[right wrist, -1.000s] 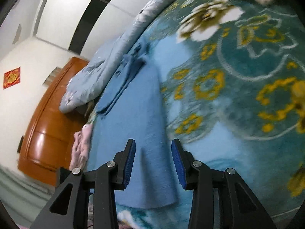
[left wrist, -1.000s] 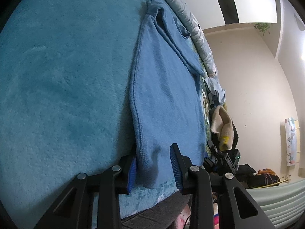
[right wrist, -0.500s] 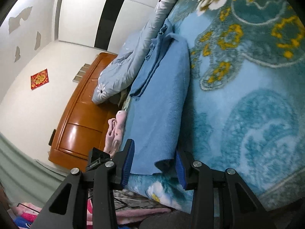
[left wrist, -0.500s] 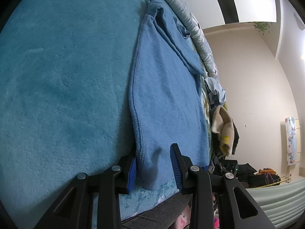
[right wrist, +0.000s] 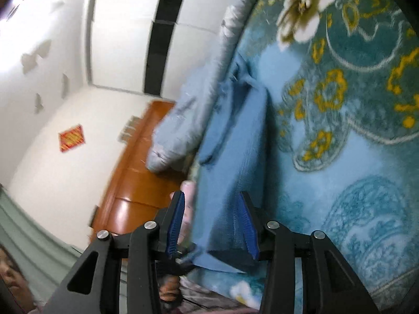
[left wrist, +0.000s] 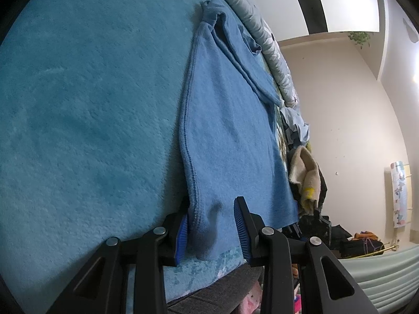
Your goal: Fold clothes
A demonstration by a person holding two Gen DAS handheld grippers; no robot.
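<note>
A blue fleece garment lies stretched out on the teal bed blanket, folded lengthwise, its sleeve doubled over at the far end. My left gripper is open, its jaws straddling the garment's near left corner. In the right wrist view the same garment runs away along the floral blanket. My right gripper is open, its jaws on either side of the garment's near right corner.
A grey-blue quilt is bunched along the far side of the bed. A cream and black pile of clothes sits at the bed's edge. A wooden headboard and a pink cloth lie beside the bed.
My right gripper has swung down and in to the garment's near corner, which now sits between its jaws. My left gripper has stayed in place around its corner.
</note>
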